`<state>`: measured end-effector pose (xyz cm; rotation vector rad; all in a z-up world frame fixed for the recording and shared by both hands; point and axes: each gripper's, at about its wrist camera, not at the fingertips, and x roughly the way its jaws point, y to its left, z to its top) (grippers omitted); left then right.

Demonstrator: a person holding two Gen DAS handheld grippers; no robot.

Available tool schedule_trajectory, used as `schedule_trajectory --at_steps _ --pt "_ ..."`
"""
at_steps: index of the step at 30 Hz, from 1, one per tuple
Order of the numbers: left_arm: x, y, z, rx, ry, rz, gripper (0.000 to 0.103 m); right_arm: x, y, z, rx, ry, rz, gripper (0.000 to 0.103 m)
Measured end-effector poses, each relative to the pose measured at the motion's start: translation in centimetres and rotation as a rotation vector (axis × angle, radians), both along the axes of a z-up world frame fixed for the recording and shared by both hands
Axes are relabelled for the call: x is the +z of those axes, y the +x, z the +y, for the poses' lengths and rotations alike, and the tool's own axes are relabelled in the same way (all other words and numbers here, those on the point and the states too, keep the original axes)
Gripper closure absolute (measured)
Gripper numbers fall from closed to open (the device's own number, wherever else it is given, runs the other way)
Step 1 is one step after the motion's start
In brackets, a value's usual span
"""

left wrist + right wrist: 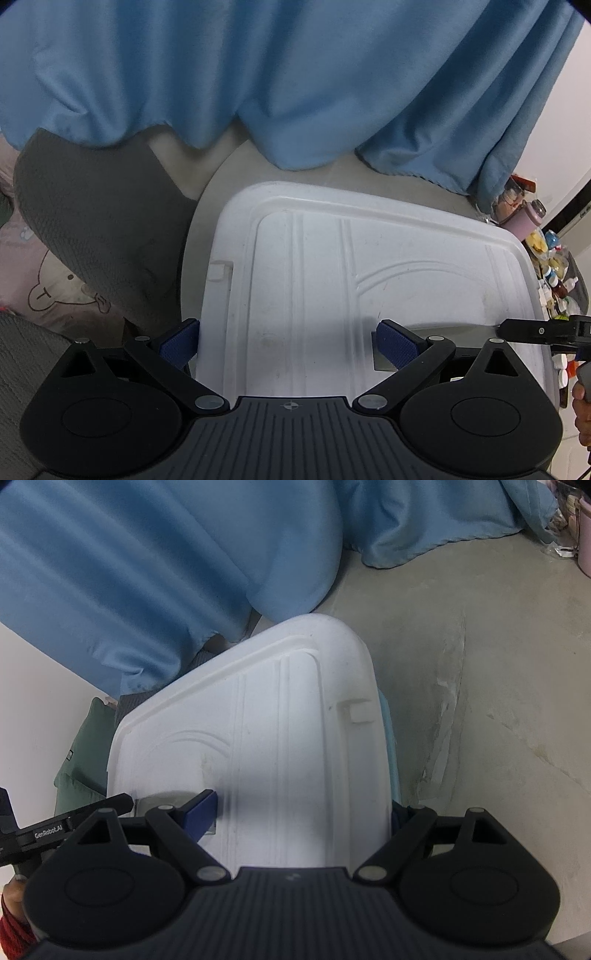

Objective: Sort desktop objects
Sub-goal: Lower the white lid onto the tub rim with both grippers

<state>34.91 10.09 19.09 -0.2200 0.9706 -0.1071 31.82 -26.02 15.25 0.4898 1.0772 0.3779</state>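
Left wrist view: both open grippers, left gripper [286, 345] and right gripper [303, 821], straddle opposite short ends of the white lid [369, 266], its long axis running between them, nothing gripped.

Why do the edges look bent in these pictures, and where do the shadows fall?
Left wrist view: the fisheye lens bows the white lid and blue curtain, dark corners show at the top, and the left hand-held gripper shades the lid's near part. Right wrist view: the same bending, with a soft shadow on the lid before the right hand-held gripper; both are fairly sharp.
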Motion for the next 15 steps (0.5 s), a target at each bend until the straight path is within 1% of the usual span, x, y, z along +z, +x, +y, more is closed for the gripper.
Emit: schedule_trajectory --at_steps 3,5,6,8,10,15 --pt "-0.4 0.4 0.2 0.011 -0.011 0.006 0.002 -0.3 0.5 0.9 0.011 -0.058 0.036 0.009" --pt "-0.8 0.7 0.3 0.026 -0.013 0.006 0.001 -0.1 0.4 1.7 -0.005 -0.157 0.017 0.008" --pt "-0.9 0.8 0.3 0.034 -0.003 0.003 0.001 0.1 0.4 1.9 -0.015 -0.189 0.0 0.007" --pt "-0.8 0.9 0.5 0.048 0.026 -0.003 0.001 0.3 0.4 1.8 -0.013 -0.184 -0.007 0.007" --pt "-0.8 1.1 0.9 0.058 0.015 -0.002 0.001 0.6 0.4 1.7 -0.005 -0.153 -0.011 0.007" --pt "-0.8 1.3 1.1 0.057 0.018 -0.004 0.001 1.0 0.5 1.1 -0.018 -0.173 -0.026 0.007"
